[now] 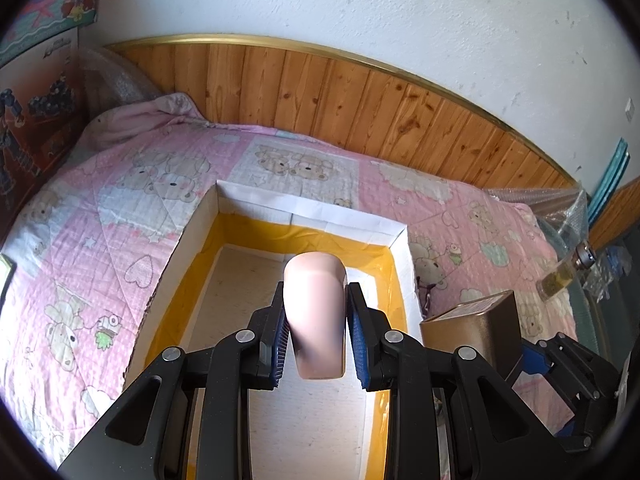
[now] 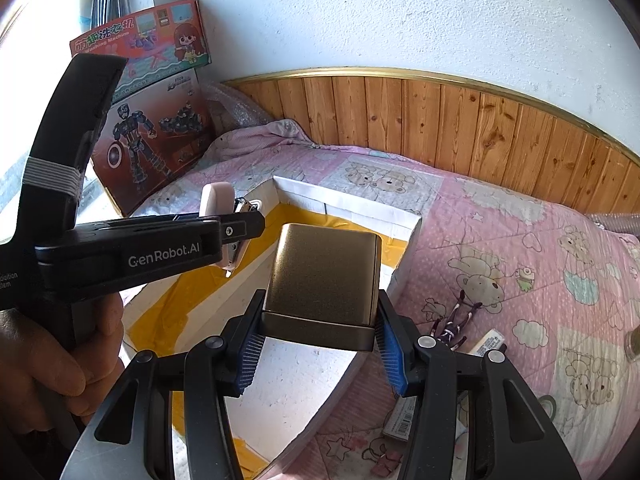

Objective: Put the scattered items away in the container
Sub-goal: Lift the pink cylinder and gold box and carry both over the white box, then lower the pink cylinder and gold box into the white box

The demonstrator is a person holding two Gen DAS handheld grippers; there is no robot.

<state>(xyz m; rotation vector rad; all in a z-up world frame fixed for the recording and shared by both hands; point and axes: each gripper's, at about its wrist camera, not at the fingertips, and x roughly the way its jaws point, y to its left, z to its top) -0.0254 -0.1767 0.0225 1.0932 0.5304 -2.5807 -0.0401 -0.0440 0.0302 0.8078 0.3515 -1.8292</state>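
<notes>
My left gripper is shut on a pale pink stapler and holds it above the open white box with yellow tape inside. The stapler also shows in the right wrist view, in the left gripper. My right gripper is shut on a gold tin and holds it over the box, near its right wall. The tin also shows at the right of the left wrist view.
The box sits on a pink bear-print quilt. A small doll figure, a flat packet and another packet lie on the quilt right of the box. A glass bottle lies far right. Toy boxes lean at the left wall.
</notes>
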